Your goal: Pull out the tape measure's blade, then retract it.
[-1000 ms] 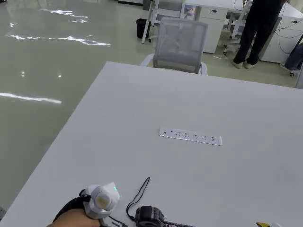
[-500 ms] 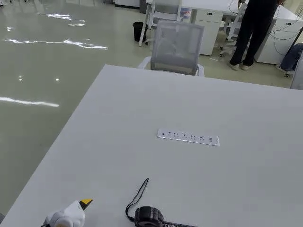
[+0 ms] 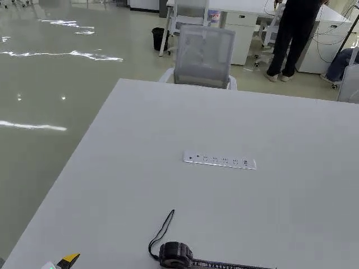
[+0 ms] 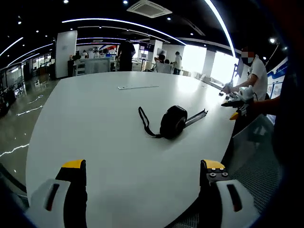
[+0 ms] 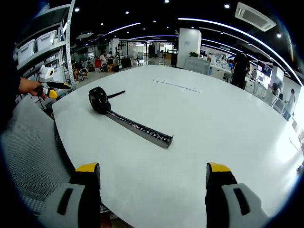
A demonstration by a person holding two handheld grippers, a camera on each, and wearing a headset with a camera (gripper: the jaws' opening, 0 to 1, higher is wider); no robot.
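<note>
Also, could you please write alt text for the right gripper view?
A black tape measure lies on a white table, its blade pulled out across the surface. The right gripper is open at the near edge, holding nothing.

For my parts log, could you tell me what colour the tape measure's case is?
Black case, clearest in left gripper view.

Black tape measure (image 3: pixel 175 255), dark blade (image 5: pixel 140 128) with pale markings, white table (image 3: pixel 224 123)

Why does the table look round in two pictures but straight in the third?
Both gripper views are fisheye, so the table edge bows; the head view shows it straight, with glare streaking the floor.
</note>
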